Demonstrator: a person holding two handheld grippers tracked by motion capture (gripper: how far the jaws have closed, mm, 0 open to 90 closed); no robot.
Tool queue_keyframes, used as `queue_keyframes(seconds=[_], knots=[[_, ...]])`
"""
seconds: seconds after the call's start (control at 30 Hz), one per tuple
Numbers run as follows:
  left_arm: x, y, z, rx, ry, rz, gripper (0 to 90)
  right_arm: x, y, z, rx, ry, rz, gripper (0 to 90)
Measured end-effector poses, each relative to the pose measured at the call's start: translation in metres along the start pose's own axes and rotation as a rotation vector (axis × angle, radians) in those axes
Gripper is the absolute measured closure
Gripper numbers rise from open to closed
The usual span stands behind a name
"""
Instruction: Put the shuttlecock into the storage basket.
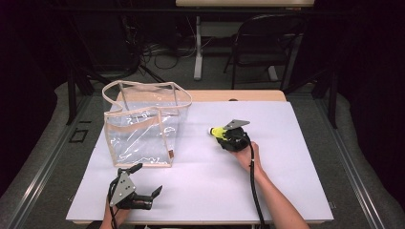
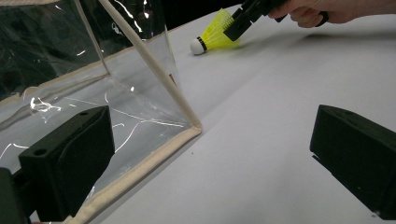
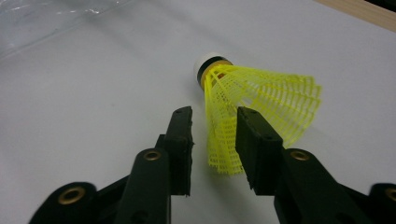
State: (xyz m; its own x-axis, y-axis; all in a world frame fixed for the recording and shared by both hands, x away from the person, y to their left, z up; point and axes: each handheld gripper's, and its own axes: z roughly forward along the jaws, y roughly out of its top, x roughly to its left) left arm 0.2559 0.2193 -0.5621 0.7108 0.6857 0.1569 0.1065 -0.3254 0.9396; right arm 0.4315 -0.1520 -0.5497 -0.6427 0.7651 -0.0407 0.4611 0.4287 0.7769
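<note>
Two grippers work over the white bench (image 1: pixel 286 191). Nearest, the left gripper (image 1: pixel 143 188) rests with jaws wide apart just before the clear bag (image 1: pixel 143 129). Farther off, the right gripper (image 3: pixel 212 140) has one edge of the yellow shuttlecock (image 3: pixel 261 98) between its jaws; the left jaw stands clear of it.

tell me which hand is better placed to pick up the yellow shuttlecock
Right. The right tongs already straddle the shuttlecock's skirt, while the left tongs sit near the clear bag, far from it.
</note>
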Motion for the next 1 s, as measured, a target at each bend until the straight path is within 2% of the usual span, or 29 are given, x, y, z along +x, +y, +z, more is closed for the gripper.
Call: queue_keyframes(seconds=[0.1,0.37,1.0], knots=[[0.0001,-0.0001,-0.0001,0.000,0.001,-0.001,0.0,-0.0008,-0.0008,0.0010,-0.010,0.003,0.018,70.4],[0.0000,0.0000,-0.0007,0.000,0.001,0.002,0.0,-0.0003,-0.0016,0.0034,-0.002,0.003,0.018,78.2],[-0.0002,0.0001,-0.0010,-0.001,0.002,0.003,0.0,0.0026,-0.0007,0.0046,0.007,-0.014,-0.015,87.2]])
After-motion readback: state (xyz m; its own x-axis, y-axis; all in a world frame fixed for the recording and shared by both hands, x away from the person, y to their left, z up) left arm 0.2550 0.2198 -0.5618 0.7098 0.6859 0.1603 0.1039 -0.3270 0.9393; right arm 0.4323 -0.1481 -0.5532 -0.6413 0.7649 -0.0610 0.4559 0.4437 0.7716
